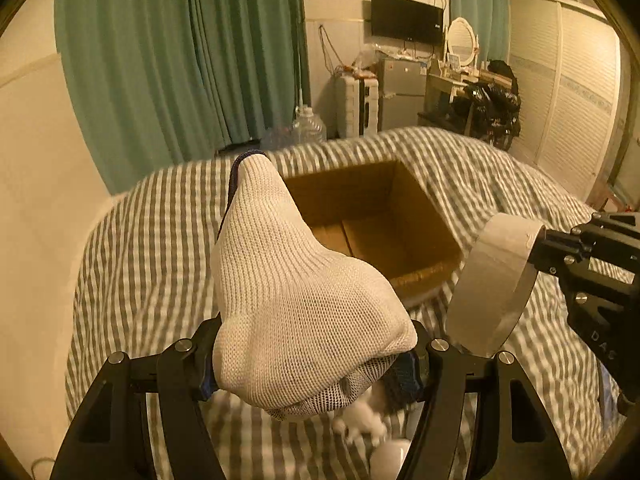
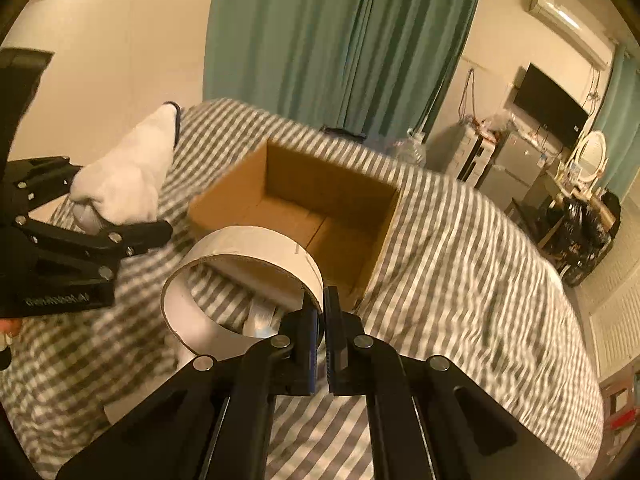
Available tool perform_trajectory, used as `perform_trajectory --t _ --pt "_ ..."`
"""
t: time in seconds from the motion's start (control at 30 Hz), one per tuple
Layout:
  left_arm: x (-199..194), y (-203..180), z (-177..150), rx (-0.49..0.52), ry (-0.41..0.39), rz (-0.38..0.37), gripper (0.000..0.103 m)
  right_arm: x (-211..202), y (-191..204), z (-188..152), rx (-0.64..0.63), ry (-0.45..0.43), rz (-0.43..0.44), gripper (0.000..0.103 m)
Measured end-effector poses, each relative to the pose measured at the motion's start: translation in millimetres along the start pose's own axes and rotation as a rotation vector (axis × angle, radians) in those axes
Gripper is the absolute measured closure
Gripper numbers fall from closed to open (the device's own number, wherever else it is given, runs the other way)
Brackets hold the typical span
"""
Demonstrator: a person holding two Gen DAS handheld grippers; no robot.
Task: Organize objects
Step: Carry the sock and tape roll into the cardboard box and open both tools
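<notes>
Bed [image 1: 132,240] w/ striped cover bore the open cardboard box [image 1: 416,216], which looked empty. We held both items above the bed, near the box: left gripper [image 1: 316,364] clamped round a white knit glove [image 1: 288,312]; right gripper [image 2: 322,340], jaws pinched on the wall of a tape roll [image 2: 256,252]. Step, we judged: carry to box. Next: bring each over the opening, then release.

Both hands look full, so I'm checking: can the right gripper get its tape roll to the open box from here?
Probably yes. The right gripper is shut on the tape roll, the box lies open-topped just ahead, and nothing stands between them. The glove is off to the side.
</notes>
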State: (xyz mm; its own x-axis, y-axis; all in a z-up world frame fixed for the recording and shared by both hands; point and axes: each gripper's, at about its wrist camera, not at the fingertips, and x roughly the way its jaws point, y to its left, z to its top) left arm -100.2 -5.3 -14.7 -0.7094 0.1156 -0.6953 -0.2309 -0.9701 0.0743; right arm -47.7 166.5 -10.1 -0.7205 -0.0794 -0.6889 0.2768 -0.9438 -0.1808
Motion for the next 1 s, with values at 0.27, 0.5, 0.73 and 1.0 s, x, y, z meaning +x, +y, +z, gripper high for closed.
perform_trajectory --t 0.27,0.5,0.73,1.0 --pt "29 11 50 0.006 -0.018 -0.018 0.035 10 -26 64 0.002 -0.057 -0.045 0.100" --pt "78 20 77 -0.013 0.007 -0.031 0.035 54 -45 107 0.016 -0.047 -0.080 0.100" --pt "138 17 78 0.023 0.063 -0.073 0.035 129 -55 124 0.040 0.021 -0.051 0.100" --pt "187 11 57 0.042 0.141 -0.092 0.035 208 -62 99 0.051 0.133 -0.025 0.100"
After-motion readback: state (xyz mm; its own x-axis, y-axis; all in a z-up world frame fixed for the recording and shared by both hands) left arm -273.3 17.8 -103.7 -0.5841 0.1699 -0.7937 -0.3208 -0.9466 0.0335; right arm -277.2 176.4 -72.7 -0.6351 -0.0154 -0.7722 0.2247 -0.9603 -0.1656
